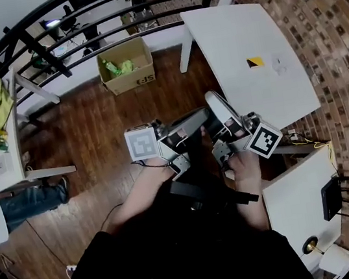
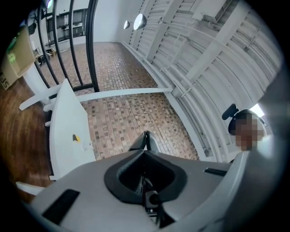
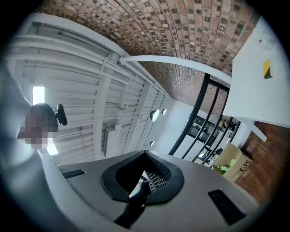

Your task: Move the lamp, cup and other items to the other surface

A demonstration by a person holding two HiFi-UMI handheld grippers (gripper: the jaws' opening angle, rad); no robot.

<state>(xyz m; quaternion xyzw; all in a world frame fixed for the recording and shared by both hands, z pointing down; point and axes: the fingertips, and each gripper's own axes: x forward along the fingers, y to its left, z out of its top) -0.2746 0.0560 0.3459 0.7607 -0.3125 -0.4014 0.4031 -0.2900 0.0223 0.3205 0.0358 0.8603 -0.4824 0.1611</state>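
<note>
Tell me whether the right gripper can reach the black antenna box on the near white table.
Probably yes. The black antenna box sits on the near white table beside the right gripper, nothing between. The jaws are shut and point away, so it must turn and open.

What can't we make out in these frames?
- Lamp, cup: in no view.
- Cardboard box contents: green, too small, head view.
- Pale item beside the yellow-black tag on the far white table: too small.
- Person at left: cut by the edge.
</note>
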